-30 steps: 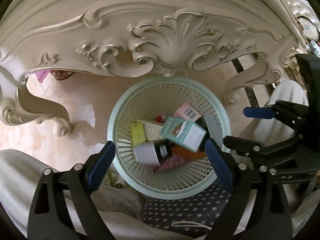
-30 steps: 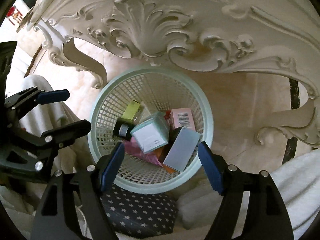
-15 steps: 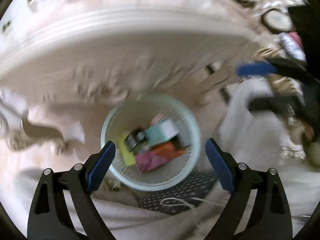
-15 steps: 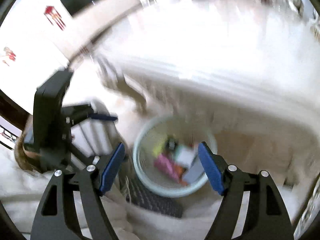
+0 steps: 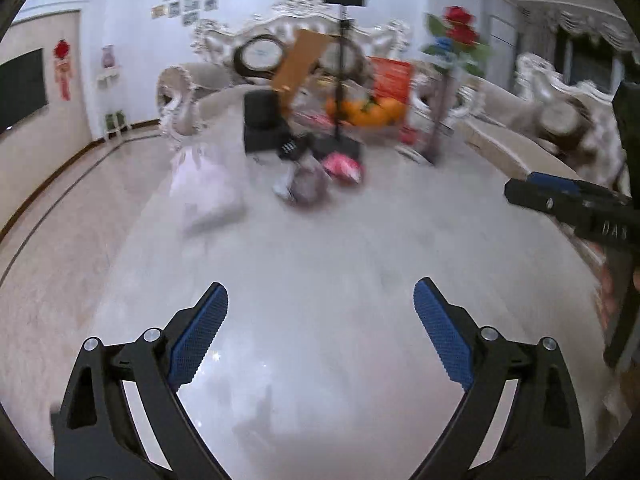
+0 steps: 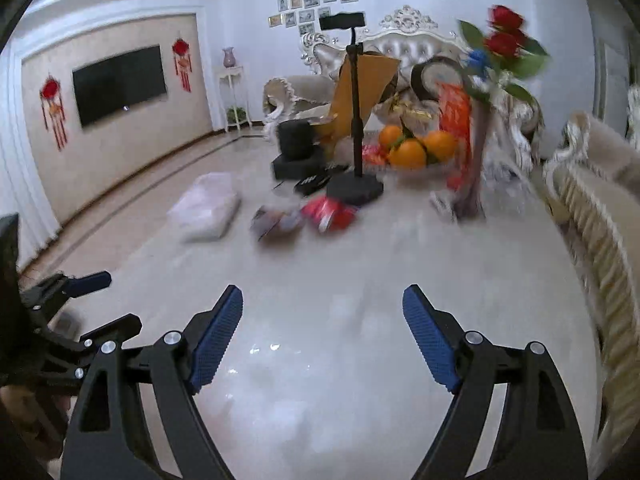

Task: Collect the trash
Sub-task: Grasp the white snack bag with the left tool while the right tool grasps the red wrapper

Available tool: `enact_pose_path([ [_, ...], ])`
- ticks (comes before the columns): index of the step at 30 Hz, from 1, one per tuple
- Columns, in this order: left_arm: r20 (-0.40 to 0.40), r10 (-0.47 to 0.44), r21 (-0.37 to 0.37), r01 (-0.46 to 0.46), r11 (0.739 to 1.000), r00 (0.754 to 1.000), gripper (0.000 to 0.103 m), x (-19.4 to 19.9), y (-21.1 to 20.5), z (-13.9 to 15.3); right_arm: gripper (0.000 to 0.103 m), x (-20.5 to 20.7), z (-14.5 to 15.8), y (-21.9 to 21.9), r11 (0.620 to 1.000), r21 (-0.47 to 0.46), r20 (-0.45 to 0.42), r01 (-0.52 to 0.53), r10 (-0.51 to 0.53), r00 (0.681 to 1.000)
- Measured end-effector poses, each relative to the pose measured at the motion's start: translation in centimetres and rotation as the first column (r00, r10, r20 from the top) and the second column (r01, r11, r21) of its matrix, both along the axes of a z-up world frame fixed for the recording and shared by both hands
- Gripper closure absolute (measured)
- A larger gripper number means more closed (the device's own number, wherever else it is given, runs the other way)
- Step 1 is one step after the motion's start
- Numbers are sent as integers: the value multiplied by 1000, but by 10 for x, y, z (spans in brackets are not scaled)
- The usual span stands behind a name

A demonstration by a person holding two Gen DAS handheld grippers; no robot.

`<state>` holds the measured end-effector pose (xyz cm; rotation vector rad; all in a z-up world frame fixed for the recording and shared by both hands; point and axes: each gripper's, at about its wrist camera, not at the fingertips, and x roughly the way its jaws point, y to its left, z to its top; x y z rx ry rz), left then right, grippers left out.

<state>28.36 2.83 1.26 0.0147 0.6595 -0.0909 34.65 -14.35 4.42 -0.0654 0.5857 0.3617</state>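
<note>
Both grippers hover open and empty over a glossy white tabletop (image 5: 320, 248). My left gripper (image 5: 320, 320) has nothing between its blue pads; my right gripper (image 6: 322, 320) likewise. Trash lies far across the table: a red wrapper (image 6: 330, 212), (image 5: 344, 166), a purplish wrapper (image 6: 276, 222), (image 5: 306, 186) and a clear plastic bag (image 6: 206, 210), (image 5: 208, 188). The right gripper shows at the right edge of the left wrist view (image 5: 576, 200). The left gripper shows at the left edge of the right wrist view (image 6: 68, 304). The basket is out of view.
At the table's far side stand a black phone stand (image 6: 355, 120), a black box stack (image 6: 298, 148), oranges (image 6: 412, 148), a red packet and a vase of red flowers (image 6: 500, 52). Ornate sofas lie behind and to the right (image 6: 592, 184).
Both grippers swung up from the mint basket under the table to face across the tabletop. The basket has left view. Both stayed open.
</note>
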Motion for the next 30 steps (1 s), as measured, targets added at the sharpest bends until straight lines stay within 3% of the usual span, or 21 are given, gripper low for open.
enact_pose_path([
  [3,10,45,14,-45,999,999,11,65,-4,-9,25,65,-8,19,999,-49,-47,20,-22,999],
  [9,-72,94,94,-87,992,993,11,155,-8,-33,25,152,-23,39,999,-14,-214,31,-33,976],
  [15,-87,82,51,-77,996,993,11,191,-5,-35,25,200,-35,63,996,-44,-326,78,-89,941],
  [22,-180,116,59,-107,992,977,11,219,-4,-56,25,226,-67,74,988,-105,-398,116,-148,905],
  [26,-209,160,81,-146,986,965,11,231,2,-62,25,230,-73,75,987,-98,-373,128,-156,915],
  [28,-231,162,77,-149,986,959,11,235,5,-65,32,232,-78,73,989,-77,-397,124,-145,906],
  [30,-255,146,29,-143,989,956,11,236,11,-68,54,231,-82,72,993,-63,-416,104,-121,901],
])
